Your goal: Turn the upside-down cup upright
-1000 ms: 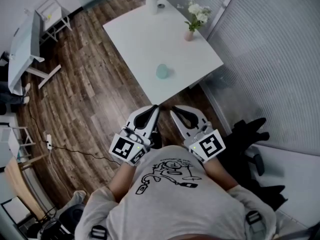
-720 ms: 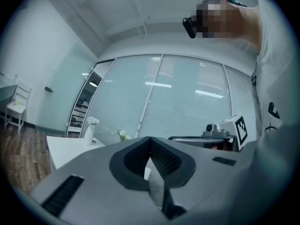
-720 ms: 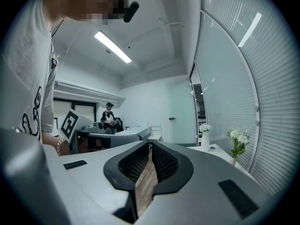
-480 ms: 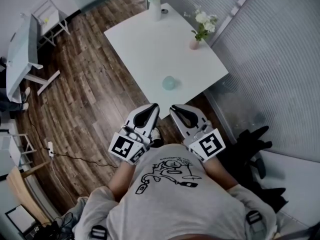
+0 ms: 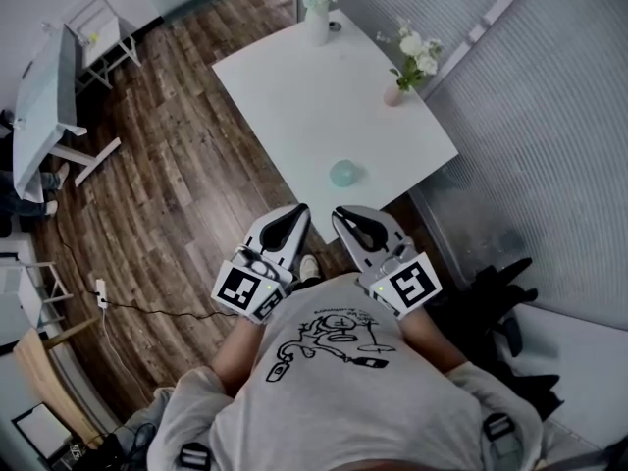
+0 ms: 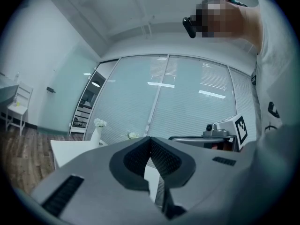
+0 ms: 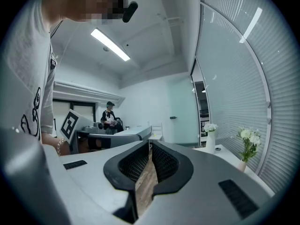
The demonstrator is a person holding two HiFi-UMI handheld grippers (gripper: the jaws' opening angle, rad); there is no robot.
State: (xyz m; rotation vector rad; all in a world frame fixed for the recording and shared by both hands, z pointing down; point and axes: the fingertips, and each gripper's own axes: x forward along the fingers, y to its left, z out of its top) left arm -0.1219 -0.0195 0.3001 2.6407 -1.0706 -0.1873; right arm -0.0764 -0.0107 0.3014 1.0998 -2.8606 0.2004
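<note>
The cup (image 5: 344, 173) stands on the white table (image 5: 294, 86), right of frame centre in the head view and near the table's lower edge. It appears as a pale teal round shape with a closed top, so its long axis is vertical and its mouth faces the tabletop. Nothing touches it.

Two vases of white flowers stand at the far side of the table: a white vase (image 5: 316, 26) at the upper corner and a pink vase (image 5: 393, 95) near the right edge.

The left gripper (image 5: 300, 210) and right gripper (image 5: 340, 214) lie below the cup in the frame, off the table and well apart from the cup. They are held side by side in front of the person's torso and point up-frame towards the table, roughly level.

Left gripper (image 6: 150, 138): jaws pressed together, nothing between them. Right gripper (image 7: 150, 143): jaws pressed together, nothing between them.
</note>
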